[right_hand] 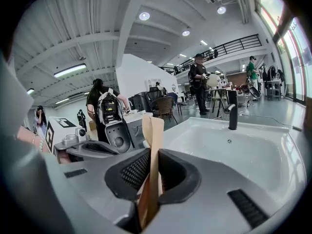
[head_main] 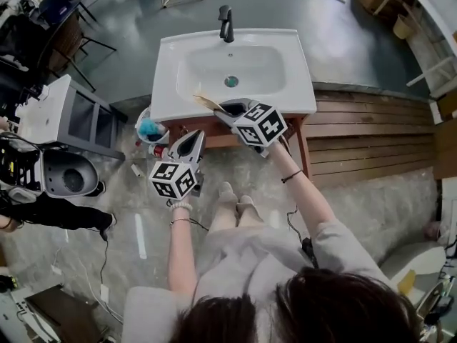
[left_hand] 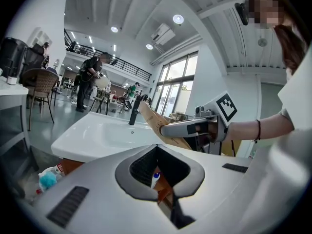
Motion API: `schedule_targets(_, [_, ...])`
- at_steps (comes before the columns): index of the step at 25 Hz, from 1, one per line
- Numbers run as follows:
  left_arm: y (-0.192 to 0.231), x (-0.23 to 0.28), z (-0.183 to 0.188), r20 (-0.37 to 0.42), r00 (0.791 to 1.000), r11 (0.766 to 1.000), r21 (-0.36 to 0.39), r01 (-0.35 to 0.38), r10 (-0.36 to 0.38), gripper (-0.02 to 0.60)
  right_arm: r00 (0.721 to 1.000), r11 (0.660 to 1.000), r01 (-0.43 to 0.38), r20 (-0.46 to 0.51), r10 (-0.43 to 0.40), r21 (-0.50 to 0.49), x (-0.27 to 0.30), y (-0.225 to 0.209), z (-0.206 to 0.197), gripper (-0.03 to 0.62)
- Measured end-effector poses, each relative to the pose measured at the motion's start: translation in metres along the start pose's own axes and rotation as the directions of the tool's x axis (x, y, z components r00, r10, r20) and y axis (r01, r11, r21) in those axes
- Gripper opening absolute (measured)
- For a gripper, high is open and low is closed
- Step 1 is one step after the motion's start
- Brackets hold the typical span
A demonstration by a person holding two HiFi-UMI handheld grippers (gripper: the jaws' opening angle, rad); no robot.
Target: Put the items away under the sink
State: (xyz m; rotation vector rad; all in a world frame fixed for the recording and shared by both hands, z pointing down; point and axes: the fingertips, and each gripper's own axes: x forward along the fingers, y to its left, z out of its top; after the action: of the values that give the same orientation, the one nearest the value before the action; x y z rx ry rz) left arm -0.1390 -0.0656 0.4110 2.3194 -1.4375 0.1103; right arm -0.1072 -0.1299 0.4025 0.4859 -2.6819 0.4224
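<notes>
My right gripper is shut on a flat brown paper piece, which sticks out past the jaws and over the front rim of the white sink. The left gripper view shows that paper piece slanting up toward the black faucet. My left gripper hangs lower and to the left, in front of the sink's wooden stand. Its jaws stand together, and I see nothing held between them. Through their gap a small white bottle with a blue cap shows beyond.
Below the sink's left corner lie a blue fluffy thing in a white bowl and a red-labelled bottle. A grey machine stands at the left, wooden slats at the right. People stand in the room behind.
</notes>
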Motion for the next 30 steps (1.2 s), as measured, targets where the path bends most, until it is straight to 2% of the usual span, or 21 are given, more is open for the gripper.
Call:
schedule_targets(8, [0.012,-0.005,-0.02,-0.037,0.999,1.0,-0.015,0.0,0.0,-0.003,0.999,1.0,-0.024,-0.022,0.024,0.015,0.018,0.011,-0.019,0.055])
schedule_targets(17, [0.018,-0.006,-0.056,-0.071,0.996,0.997,-0.056,0.048,-0.052,-0.003,0.998,1.0,-0.007,-0.062,0.009,0.029,0.035,0.024,-0.05,0.055])
schedule_targets(25, [0.017,0.002,-0.09,-0.064,0.992,0.993,-0.043,0.106,-0.109,-0.003,0.997,1.0,0.009,-0.081,-0.009,0.006,0.045,0.033,-0.091,0.055])
schedule_targets(30, [0.026,0.01,-0.113,-0.086,0.99,0.993,-0.038,0.108,-0.111,-0.003,0.994,1.0,-0.007,-0.109,0.009,0.019,0.061,0.029,-0.12,0.055])
